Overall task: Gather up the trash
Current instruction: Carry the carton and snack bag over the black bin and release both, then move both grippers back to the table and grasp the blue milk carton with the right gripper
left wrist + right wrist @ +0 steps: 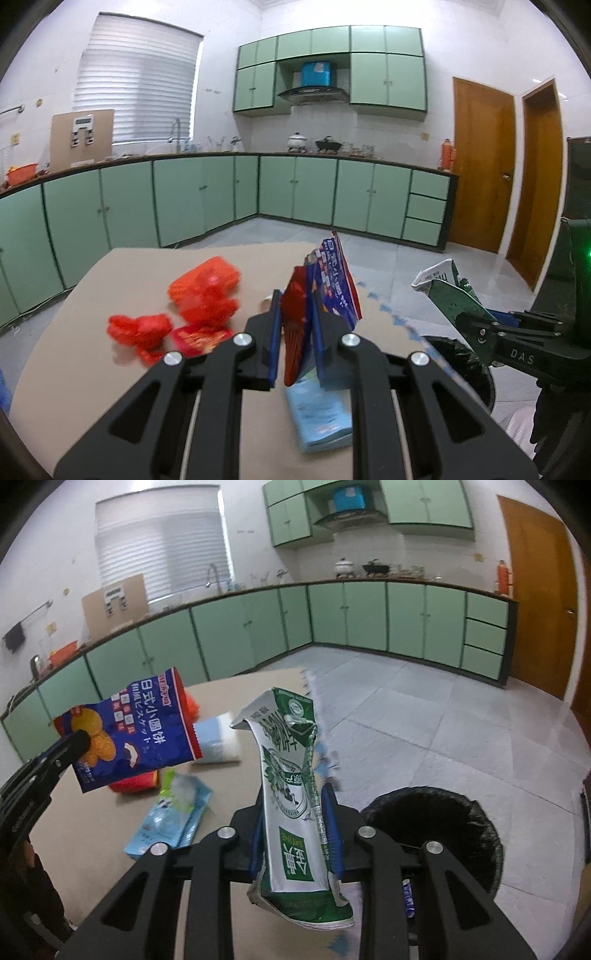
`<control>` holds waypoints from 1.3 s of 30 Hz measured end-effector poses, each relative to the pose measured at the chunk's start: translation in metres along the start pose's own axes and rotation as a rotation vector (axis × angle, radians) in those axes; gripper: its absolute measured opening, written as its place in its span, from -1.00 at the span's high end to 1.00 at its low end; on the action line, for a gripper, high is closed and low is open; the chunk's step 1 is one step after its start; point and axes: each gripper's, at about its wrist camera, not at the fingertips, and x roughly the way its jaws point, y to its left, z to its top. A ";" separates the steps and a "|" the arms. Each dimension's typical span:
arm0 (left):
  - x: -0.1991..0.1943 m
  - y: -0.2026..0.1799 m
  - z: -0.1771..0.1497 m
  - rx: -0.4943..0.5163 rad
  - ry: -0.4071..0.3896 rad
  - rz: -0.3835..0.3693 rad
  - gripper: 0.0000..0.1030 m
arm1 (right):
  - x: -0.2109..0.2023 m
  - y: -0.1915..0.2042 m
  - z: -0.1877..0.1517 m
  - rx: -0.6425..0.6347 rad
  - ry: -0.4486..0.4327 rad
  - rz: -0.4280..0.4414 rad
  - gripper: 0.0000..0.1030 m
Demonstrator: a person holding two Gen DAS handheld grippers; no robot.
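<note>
Both grippers carry litter: left gripper is pinched tight on a blue biscuit packet, held edge-on above the table, while right gripper is clamped across a flattened green milk carton, lifted clear over the table's right edge with the black-lined bin just to its right. Carton looks light, crushed and springy, best gripped mid-body as now; its long axis stands nearly upright, spout end up and far. Packet is thin, slippery film. Red wrappers wait on the table.

Home kitchen — green cabinets, range hood.
</note>
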 end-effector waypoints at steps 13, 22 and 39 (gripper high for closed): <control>0.046 -0.103 0.011 0.058 0.026 -0.201 0.74 | -0.026 -0.087 0.005 0.105 -0.036 -0.175 0.46; 0.093 -0.168 0.003 0.079 0.090 -0.289 0.74 | -0.017 -0.155 -0.010 0.190 0.000 -0.262 0.46; 0.147 -0.211 -0.013 0.126 0.185 -0.345 0.18 | 0.017 -0.220 -0.039 0.270 0.082 -0.362 -0.10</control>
